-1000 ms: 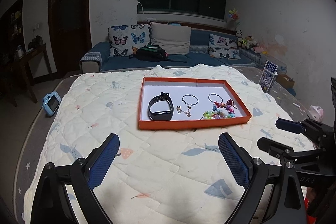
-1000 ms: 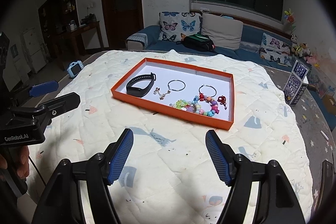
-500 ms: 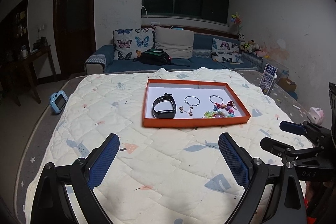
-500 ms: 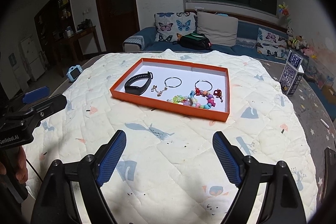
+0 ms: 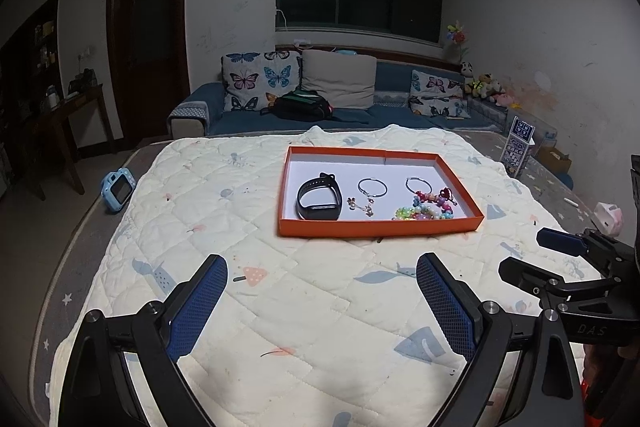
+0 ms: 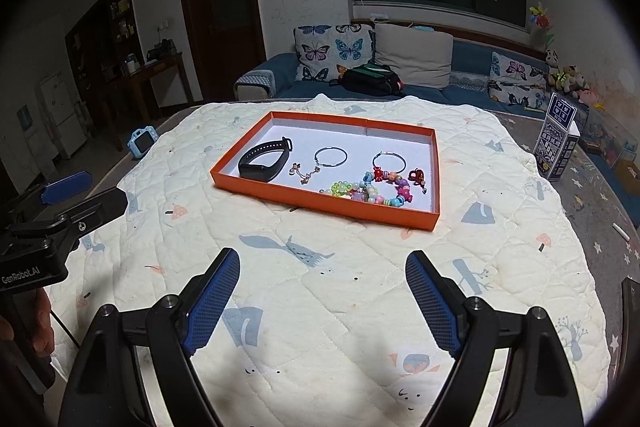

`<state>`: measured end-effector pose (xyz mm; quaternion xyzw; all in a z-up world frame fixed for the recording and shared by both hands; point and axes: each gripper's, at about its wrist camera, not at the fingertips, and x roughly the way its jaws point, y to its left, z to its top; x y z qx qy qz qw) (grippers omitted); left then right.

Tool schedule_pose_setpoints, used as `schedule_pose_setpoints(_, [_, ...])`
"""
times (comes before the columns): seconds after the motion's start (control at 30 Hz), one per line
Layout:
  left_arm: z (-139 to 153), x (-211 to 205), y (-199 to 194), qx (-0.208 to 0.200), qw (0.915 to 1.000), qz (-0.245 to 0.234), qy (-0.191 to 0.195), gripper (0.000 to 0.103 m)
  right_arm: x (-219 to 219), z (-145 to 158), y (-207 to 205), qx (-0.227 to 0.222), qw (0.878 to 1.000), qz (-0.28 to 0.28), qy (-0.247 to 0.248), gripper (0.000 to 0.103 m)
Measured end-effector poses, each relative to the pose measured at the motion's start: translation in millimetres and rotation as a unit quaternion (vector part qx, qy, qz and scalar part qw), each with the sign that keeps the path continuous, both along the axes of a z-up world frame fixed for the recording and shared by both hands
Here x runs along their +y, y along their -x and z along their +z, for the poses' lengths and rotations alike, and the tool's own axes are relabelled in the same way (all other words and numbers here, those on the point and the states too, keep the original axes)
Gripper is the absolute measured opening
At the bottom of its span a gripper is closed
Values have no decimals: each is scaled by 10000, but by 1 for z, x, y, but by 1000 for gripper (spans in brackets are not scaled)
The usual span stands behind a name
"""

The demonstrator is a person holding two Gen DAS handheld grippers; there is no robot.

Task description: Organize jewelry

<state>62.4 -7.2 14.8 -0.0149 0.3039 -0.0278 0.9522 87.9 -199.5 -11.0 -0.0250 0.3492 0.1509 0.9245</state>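
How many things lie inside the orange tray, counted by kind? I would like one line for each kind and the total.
Inside the orange tray:
Black wristband: 1
Thin metal hoops: 2
Small charm chain: 1
Colourful bead bracelet: 1
Red charm: 1
Total: 6

Tray (image 5: 378, 227): lay on quilt (image 5: 248, 291).
In tray, left to right: watch band (image 5: 319, 197), chain (image 5: 361, 205), hoops (image 5: 373, 187), beads (image 5: 426, 209).
Sofa (image 5: 320, 107): behind quilt.

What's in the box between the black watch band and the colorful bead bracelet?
Between the black watch band and the colorful bead bracelet lie a thin silver hoop and a small charm chain, clearest in the right wrist view.
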Motion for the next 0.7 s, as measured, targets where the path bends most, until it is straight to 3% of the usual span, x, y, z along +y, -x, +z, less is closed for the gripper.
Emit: schedule_pose_setpoints(0.7, [-3, 2, 1, 33, 10000, 52, -9, 103, 2, 0, 1, -28, 10000, 24, 12, 93])
